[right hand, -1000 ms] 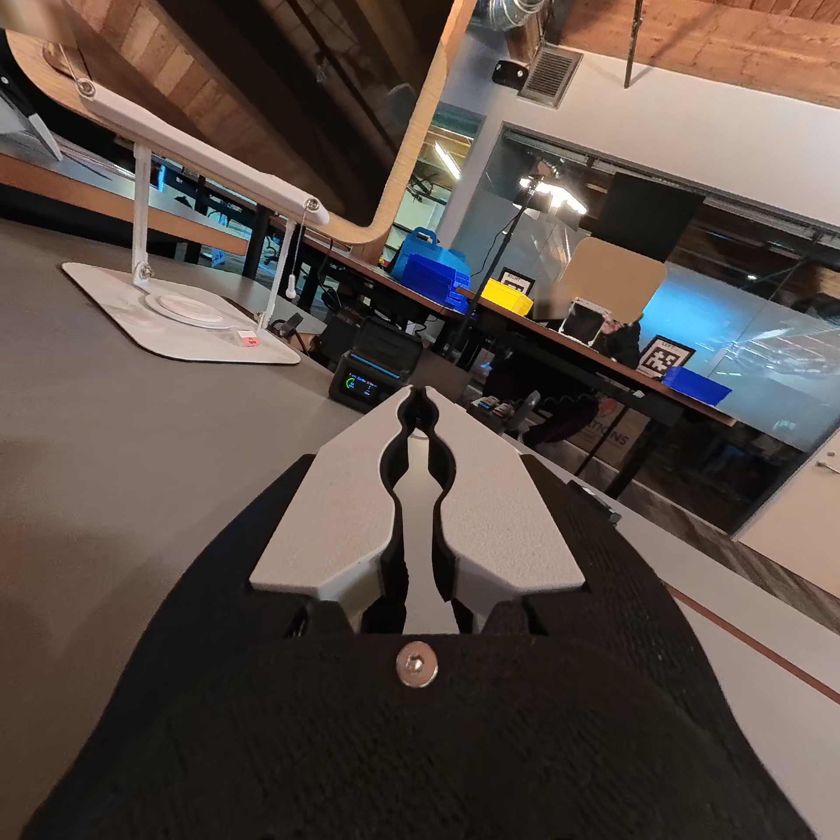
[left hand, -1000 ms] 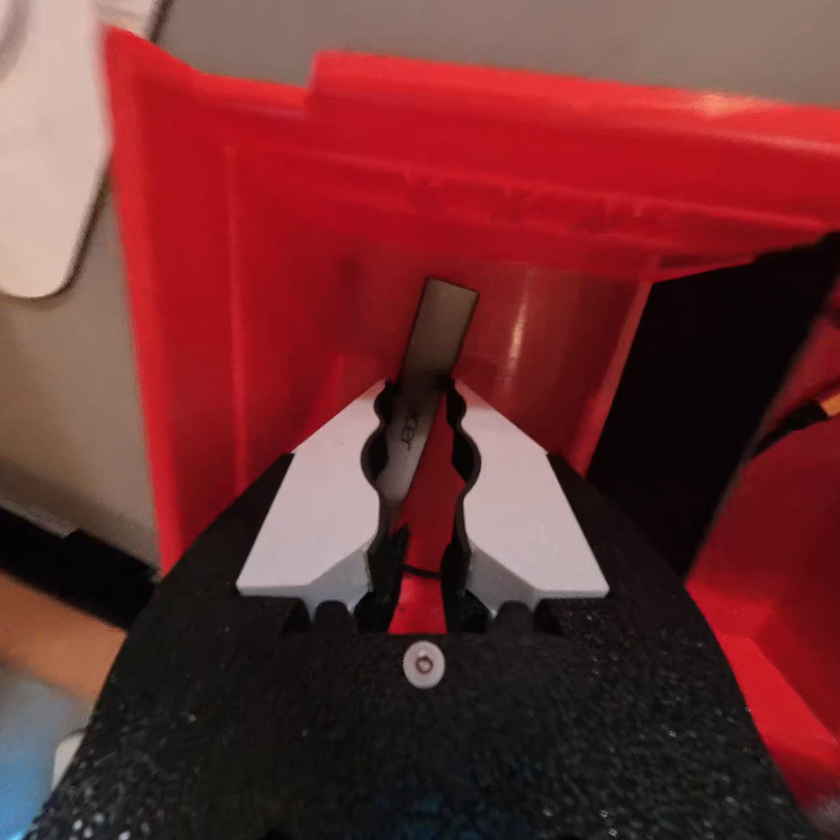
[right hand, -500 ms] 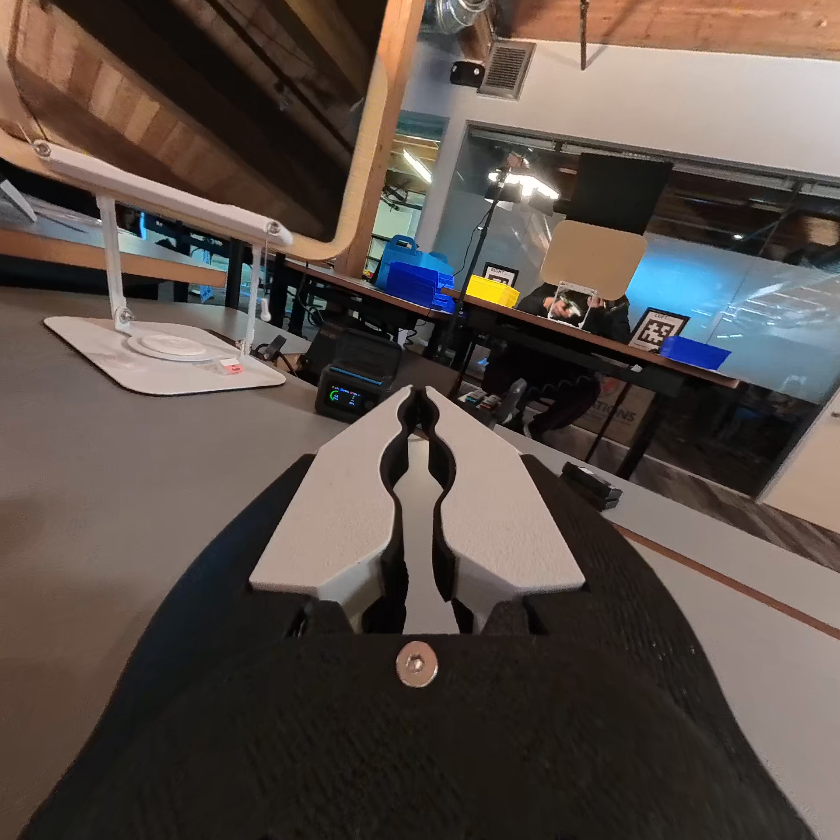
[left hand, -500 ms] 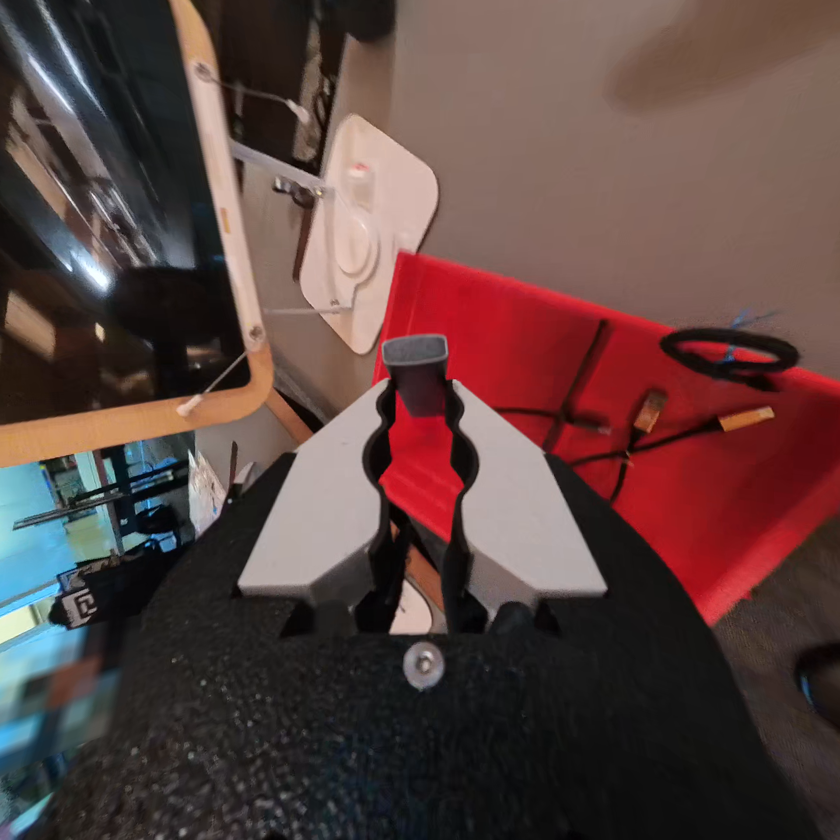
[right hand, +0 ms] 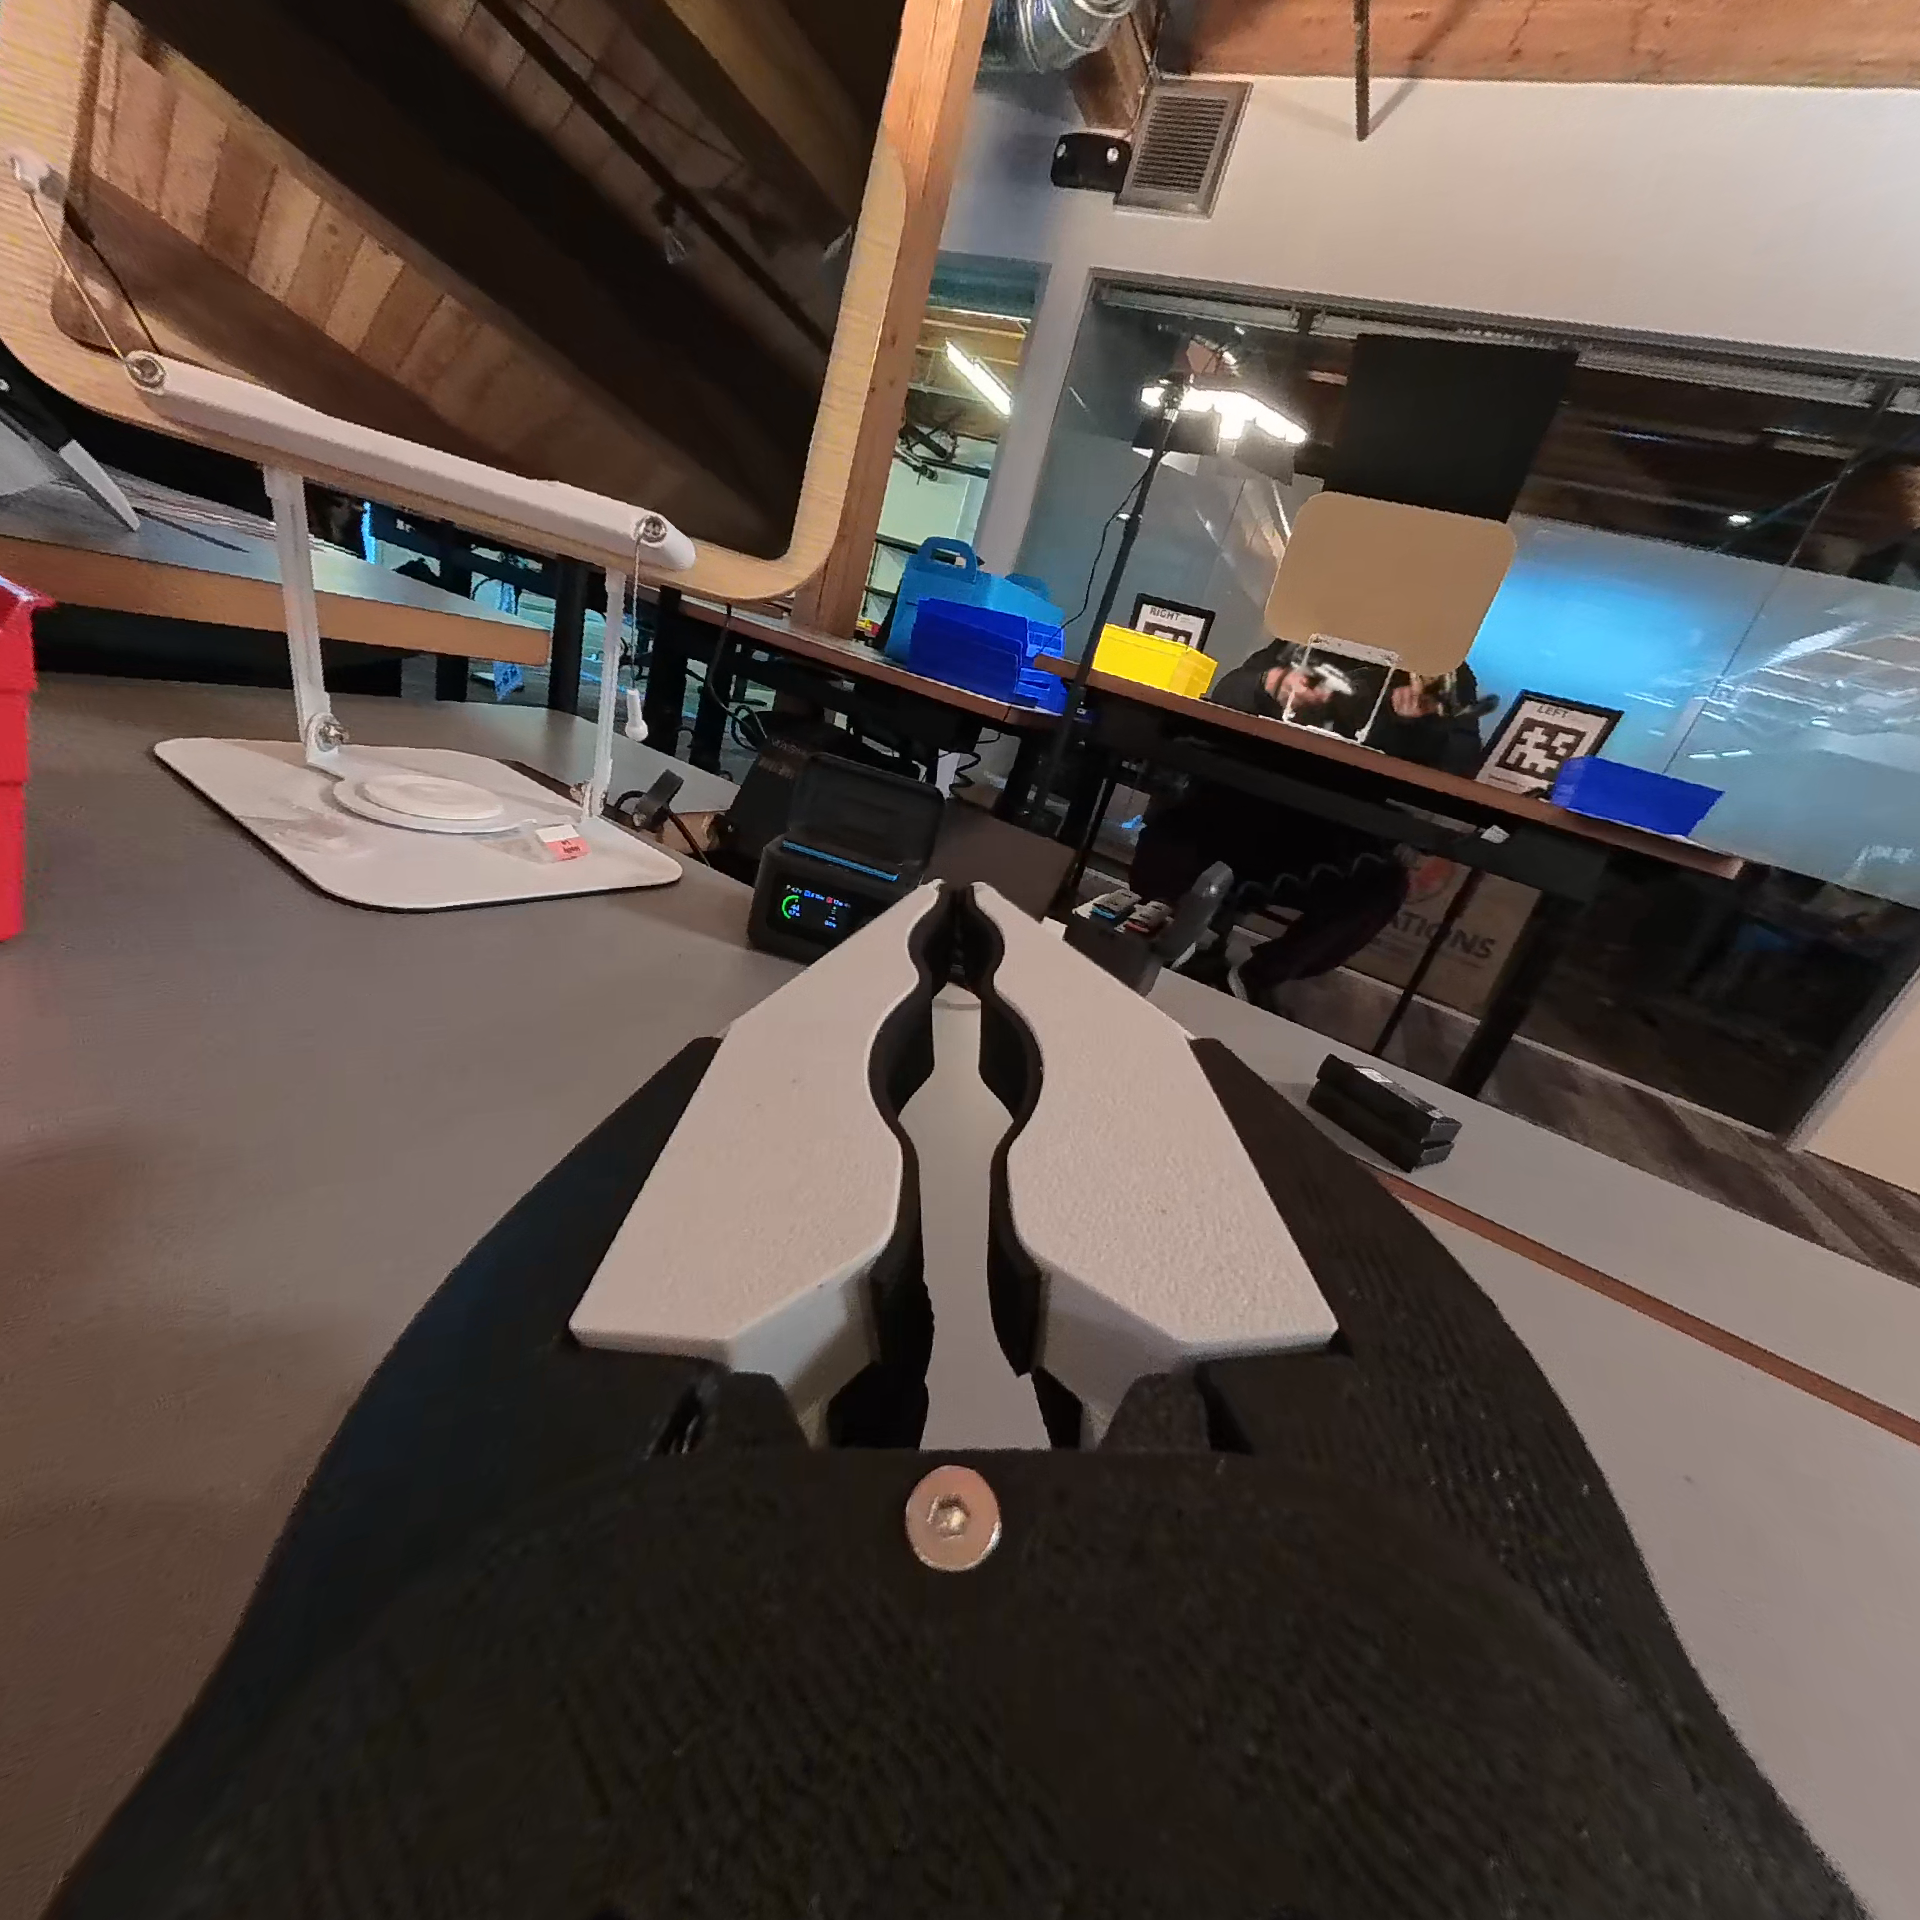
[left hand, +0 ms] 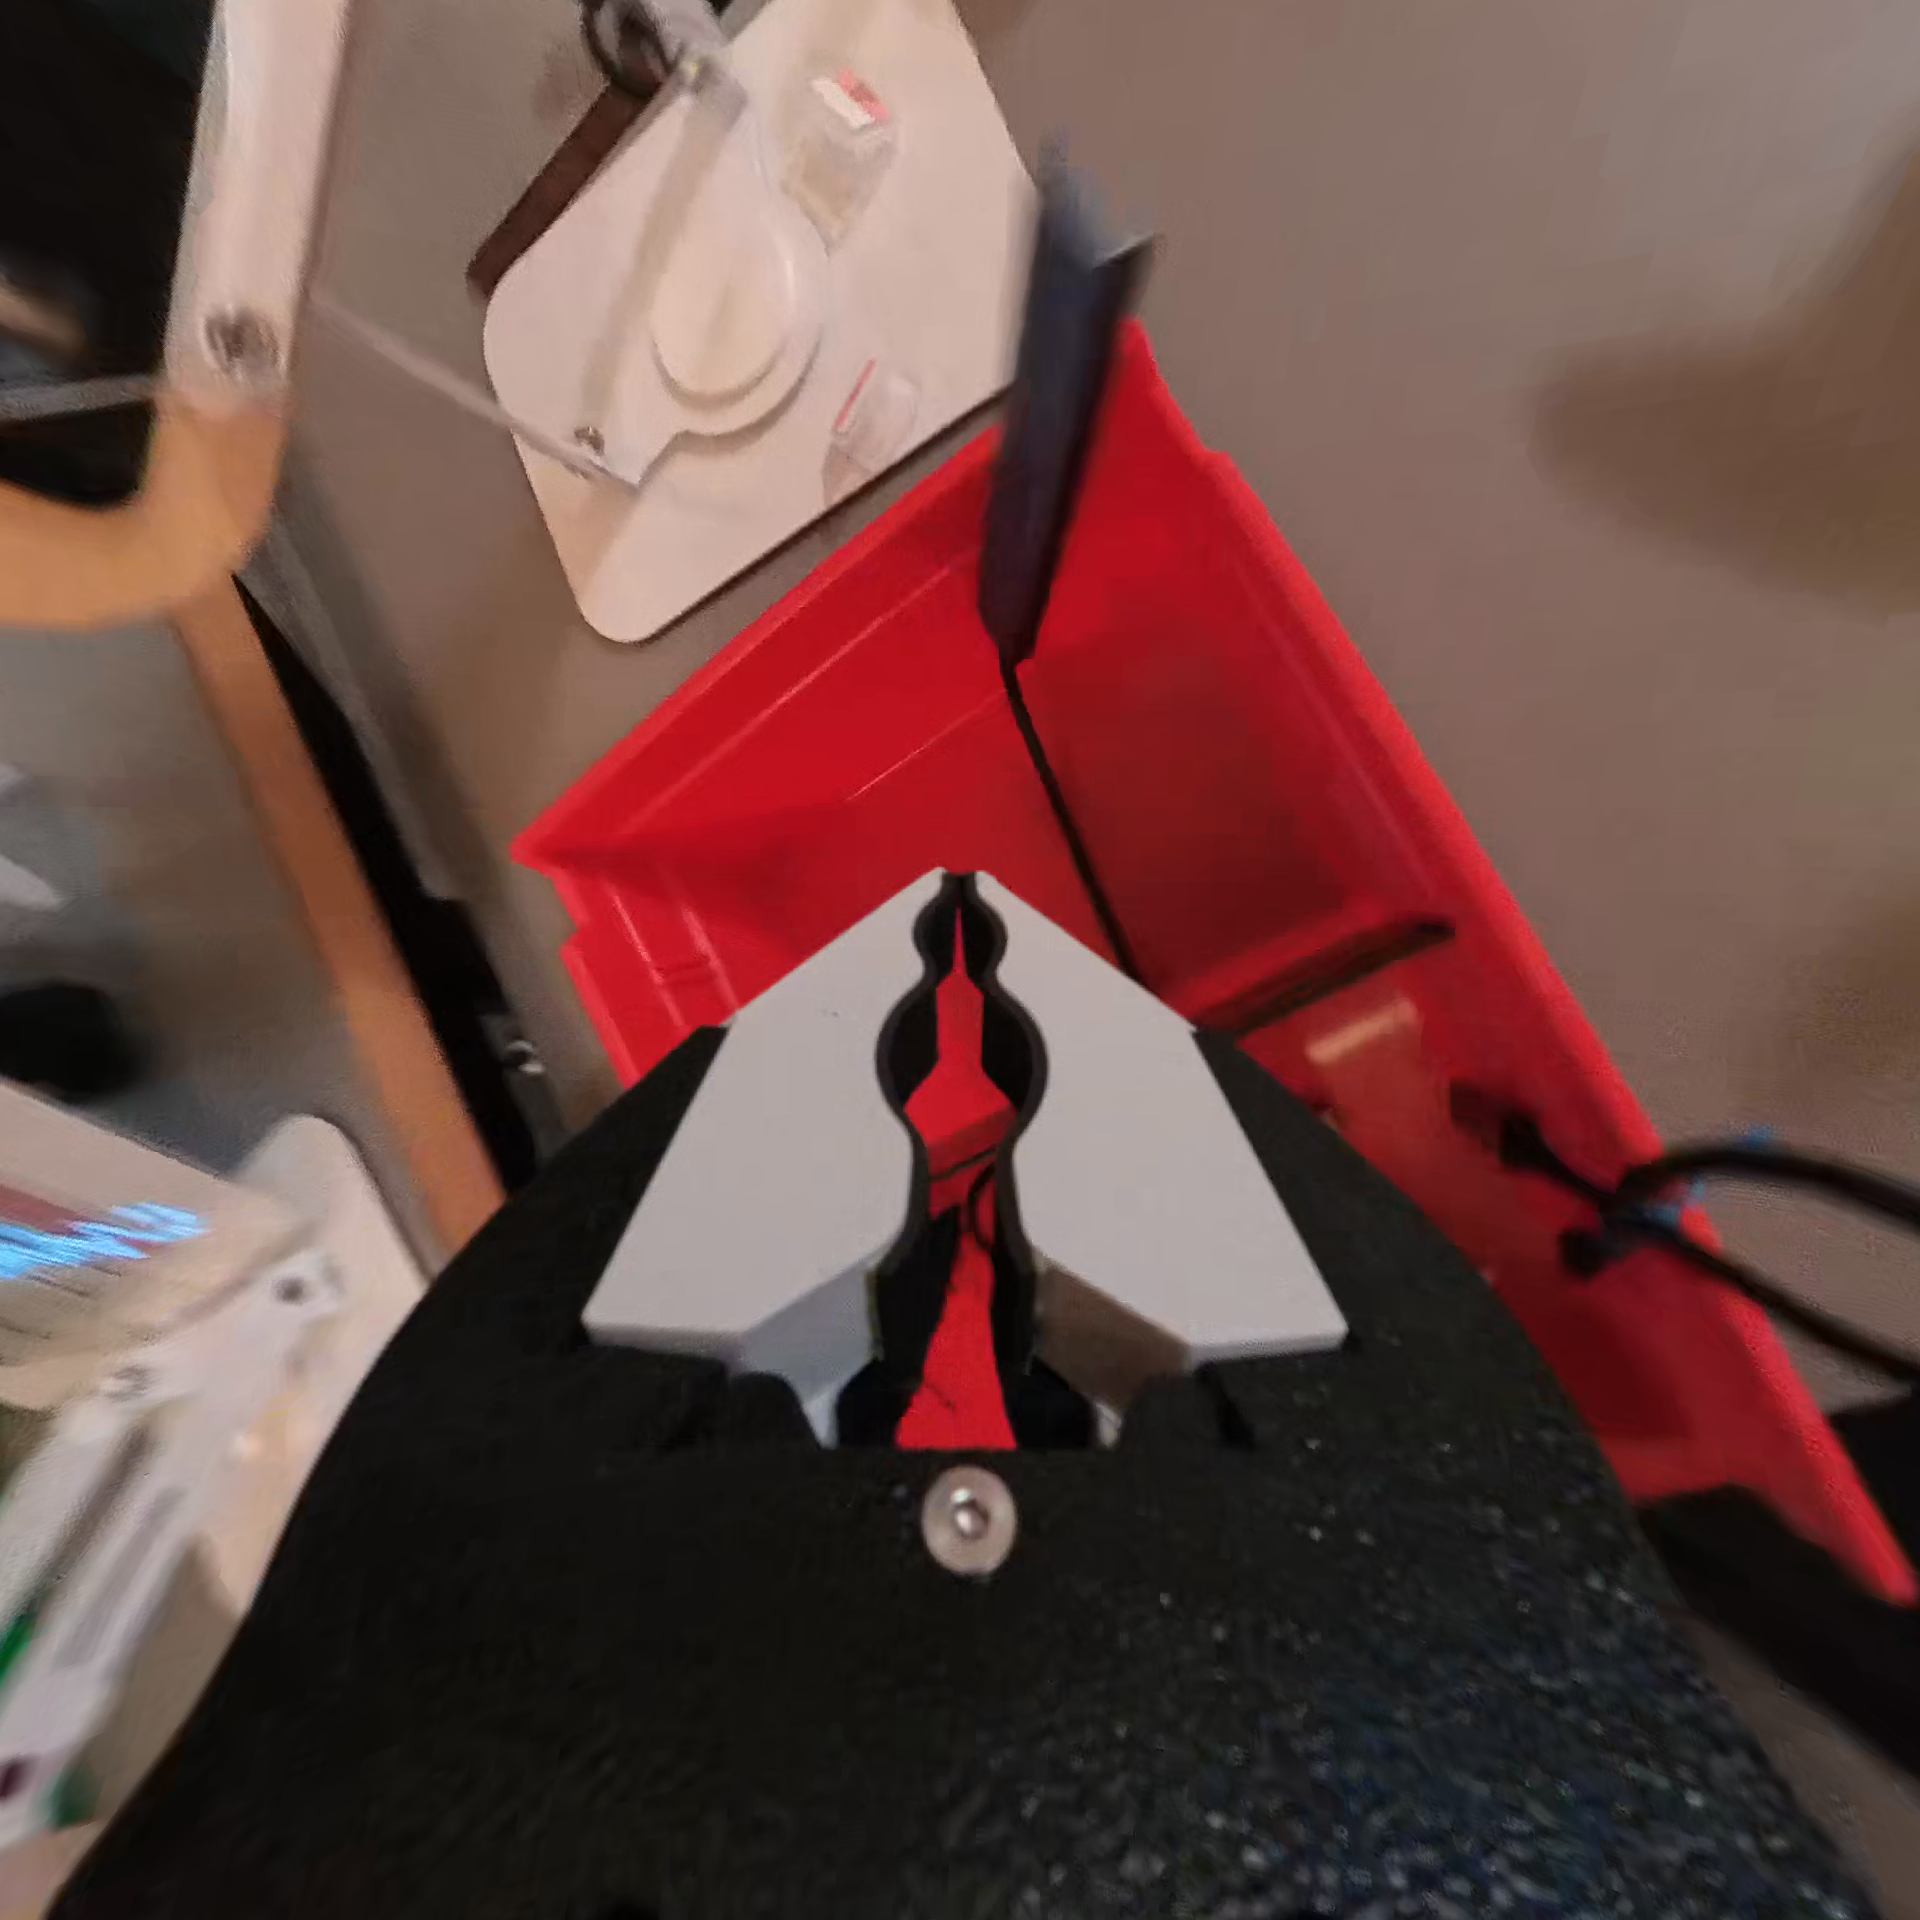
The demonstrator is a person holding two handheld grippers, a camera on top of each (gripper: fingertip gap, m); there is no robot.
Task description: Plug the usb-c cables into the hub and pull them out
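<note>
from where i stand the left gripper (left hand: 957, 885) has its two grey fingers brought together at the tips, with only the scalloped gaps behind them showing red. it hangs over the near corner of a red bin (left hand: 790, 790). ahead of the tips and slightly to the right, the dark hub (left hand: 1051, 416) shows as a blurred slim bar reaching from the bin's far rim out over the grey table (left hand: 1558, 260); whether it rests on that rim i cannot tell. its thin black cord (left hand: 1060, 790) trails back and slips under the right finger, and i cannot tell if the tool has it pinched. to the right of the gripper, inside the bin, lie a tan-shelled plug (left hand: 1361, 1044) and a black cable bundle (left hand: 1662, 1195) with a blue tie. ahead to the left sits a white stand base (left hand: 727, 343) with a small red sticker, too smeared to read. the right gripper (right hand: 957, 896) is also closed tip to tip with nothing in it, low over the table. just beyond its tips is a small black device (right hand: 821, 904) with a lit screen of tiny figures. farther off to the right a person (right hand: 1351, 707) sits at a long desk, with printed marker cards (right hand: 1548, 738), blue bins (right hand: 987, 644) and a yellow bin (right hand: 1153, 657) along it. two black packs (right hand: 1382, 1112) lie on the table to the right of the fingers.
</note>
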